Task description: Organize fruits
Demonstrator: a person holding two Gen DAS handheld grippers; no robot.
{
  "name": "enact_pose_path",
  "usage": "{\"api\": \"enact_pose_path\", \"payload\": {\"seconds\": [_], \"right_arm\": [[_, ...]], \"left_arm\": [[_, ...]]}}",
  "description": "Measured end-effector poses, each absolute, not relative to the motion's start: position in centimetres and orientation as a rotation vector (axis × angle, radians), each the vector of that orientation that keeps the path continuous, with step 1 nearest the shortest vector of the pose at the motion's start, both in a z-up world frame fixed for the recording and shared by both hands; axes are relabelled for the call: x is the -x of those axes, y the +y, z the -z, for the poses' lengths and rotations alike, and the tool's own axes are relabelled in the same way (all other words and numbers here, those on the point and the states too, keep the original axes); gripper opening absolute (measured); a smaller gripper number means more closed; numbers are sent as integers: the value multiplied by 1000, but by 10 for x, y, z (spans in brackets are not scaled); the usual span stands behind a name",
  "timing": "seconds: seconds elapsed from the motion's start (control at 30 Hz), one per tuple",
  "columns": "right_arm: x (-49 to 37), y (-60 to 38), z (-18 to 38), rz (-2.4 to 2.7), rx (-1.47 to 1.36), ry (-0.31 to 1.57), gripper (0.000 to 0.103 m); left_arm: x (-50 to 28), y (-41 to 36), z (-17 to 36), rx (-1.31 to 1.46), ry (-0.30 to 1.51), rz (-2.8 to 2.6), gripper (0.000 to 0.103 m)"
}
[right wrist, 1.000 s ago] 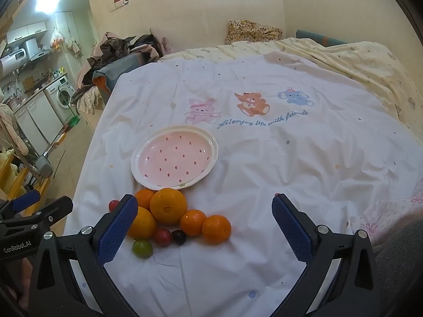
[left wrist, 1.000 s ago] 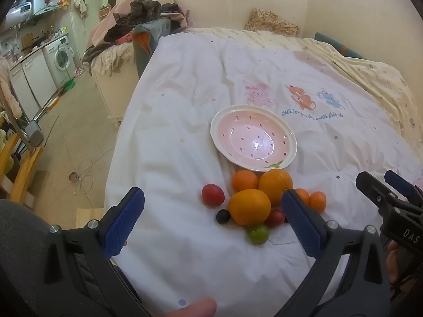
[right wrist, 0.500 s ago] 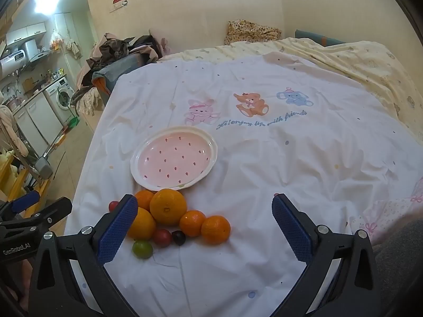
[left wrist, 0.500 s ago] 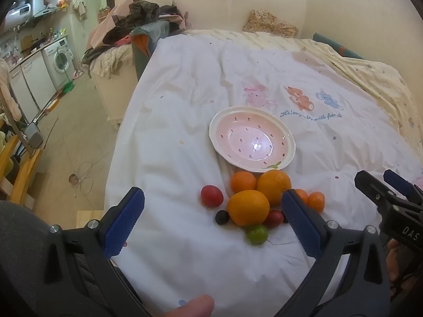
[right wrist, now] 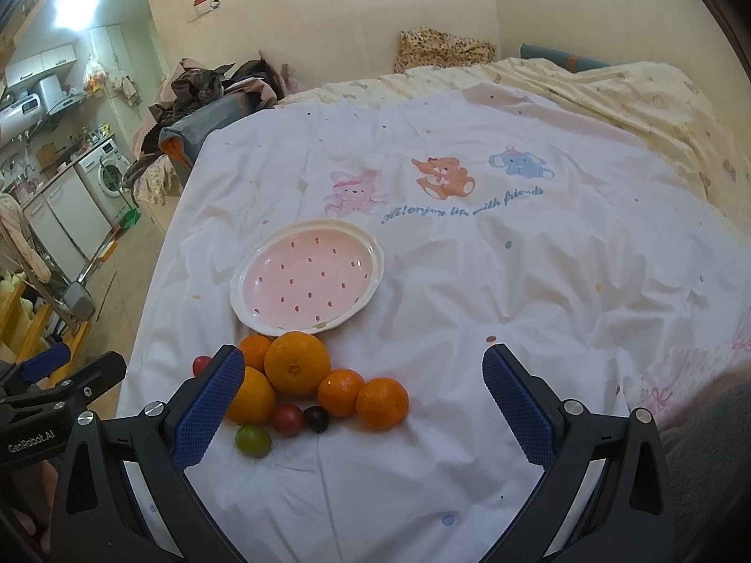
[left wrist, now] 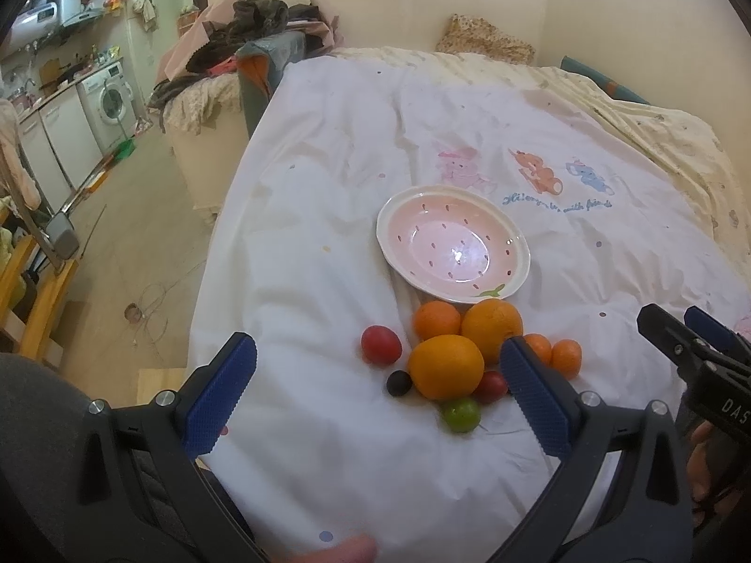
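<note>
A pink plate with a white rim (left wrist: 516, 277) (right wrist: 244, 300) lies empty on the white bed sheet. Just in front of it sits a cluster of fruit: two large oranges (left wrist: 446, 366) (right wrist: 296, 364), several small tangerines (left wrist: 436, 320) (right wrist: 381, 403), red plums (left wrist: 381, 345) (right wrist: 287, 419), a dark plum (left wrist: 399, 383) (right wrist: 317, 418) and a green one (left wrist: 461, 414) (right wrist: 253, 440). My left gripper (left wrist: 375, 389) is open and empty, above the fruit's near left side. My right gripper (right wrist: 361, 394) is open and empty, above its near right side.
The white sheet (right wrist: 469, 281) with cartoon animals covers the bed. The bed's left edge drops to the floor (left wrist: 117, 234). A chair piled with clothes (left wrist: 244, 47) stands at the far left. A yellow blanket (right wrist: 633, 94) lies at the far right.
Both grippers have shifted only slightly; the view has crept a little. Both stay open and the fruit has not moved.
</note>
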State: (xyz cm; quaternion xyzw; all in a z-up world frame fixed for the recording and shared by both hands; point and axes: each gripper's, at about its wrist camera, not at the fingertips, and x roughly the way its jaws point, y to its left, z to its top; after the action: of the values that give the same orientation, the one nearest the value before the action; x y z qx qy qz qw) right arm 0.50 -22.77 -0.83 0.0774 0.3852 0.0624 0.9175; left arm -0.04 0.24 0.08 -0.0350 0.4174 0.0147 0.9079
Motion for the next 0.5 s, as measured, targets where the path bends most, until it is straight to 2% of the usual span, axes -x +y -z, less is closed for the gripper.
{"api": "enact_pose_path", "payload": {"seconds": [0.23, 0.4, 0.5], "right_arm": [[-8, -230, 12, -156, -185, 835, 103], [-40, -252, 17, -217, -276, 1016, 103], [-65, -259, 33, -246, -274, 1161, 91]], "left_arm": [[2, 9, -1, 107, 863, -14, 102], [0, 14, 4, 121, 894, -35, 102], [-3, 15, 6, 124, 910, -43, 102]]}}
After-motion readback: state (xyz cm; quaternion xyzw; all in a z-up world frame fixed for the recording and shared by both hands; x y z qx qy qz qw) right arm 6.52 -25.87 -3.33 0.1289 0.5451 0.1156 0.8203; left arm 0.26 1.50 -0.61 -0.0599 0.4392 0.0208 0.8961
